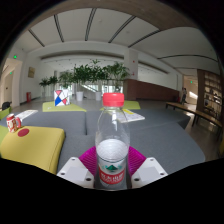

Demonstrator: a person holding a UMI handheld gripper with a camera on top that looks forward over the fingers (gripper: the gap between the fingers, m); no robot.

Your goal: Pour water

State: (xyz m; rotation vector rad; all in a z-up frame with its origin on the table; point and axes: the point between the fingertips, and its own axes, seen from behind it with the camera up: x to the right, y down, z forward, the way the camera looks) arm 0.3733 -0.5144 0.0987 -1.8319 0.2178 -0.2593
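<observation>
Standing upright between the two fingers of the tongs [112, 168] is a clear plastic water bottle [112, 140]. It is wearing a pink cap [113, 99] and a label [111, 158] with green and red print around its lower part. The magenta pads [87, 159] are showing on both sides of the bottle's lower body, and they are lying close against it, so the tongs are pinching the bottle and not standing spread. The bottom of the bottle is hidden behind the fingers, so I cannot tell if it is resting on something or is lifted in the air.

Lying to the left of the bottle, and lower than its cap, is a yellow-green desk [30, 145]. Another desk of the same colour [62, 105] is standing farther away, and a small red and white thing [60, 96] is sitting on it; it is too small to name. A small red and white container [12, 122] is standing near the left desk, on a pale surface. Beyond the bottle, a row of green plants [92, 74] is growing along the far side of a big hall with a grey floor [160, 125]. Wooden shelves [212, 98] are standing to the right.
</observation>
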